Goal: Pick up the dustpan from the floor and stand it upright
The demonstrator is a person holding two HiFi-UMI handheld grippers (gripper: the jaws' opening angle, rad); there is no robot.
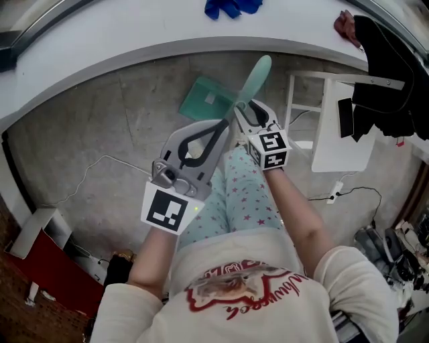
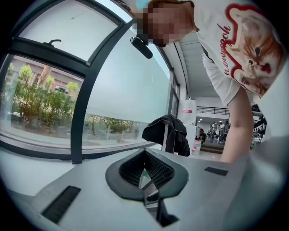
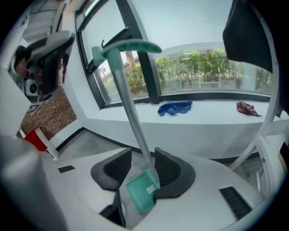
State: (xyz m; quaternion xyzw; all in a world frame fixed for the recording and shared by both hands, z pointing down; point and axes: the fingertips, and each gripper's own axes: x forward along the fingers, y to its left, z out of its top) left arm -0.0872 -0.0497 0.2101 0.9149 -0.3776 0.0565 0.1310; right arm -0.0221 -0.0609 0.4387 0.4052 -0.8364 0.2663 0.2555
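Note:
The teal dustpan (image 1: 206, 99) rests on the concrete floor, its thin pole rising to a teal grip (image 1: 258, 72). In the right gripper view the pole (image 3: 131, 113) runs up to the T-shaped grip (image 3: 128, 46), and the pan (image 3: 142, 191) shows far below. My right gripper (image 1: 240, 109) is open. The pole passes between its pads (image 3: 143, 158) without either pressing on it. My left gripper (image 1: 226, 126) is beside the pole on the left, tips together and holding nothing (image 2: 145, 155). It also appears in the right gripper view (image 3: 43, 58), apart from the pole.
A curved white window ledge (image 1: 134, 33) carries a blue cloth (image 1: 231, 7) and a dark red cloth (image 3: 246, 108). At right stand a white rack (image 1: 335, 127) and a hanging black jacket (image 1: 385, 74). A cable (image 1: 100, 164) and a red and white object (image 1: 47, 268) lie at left.

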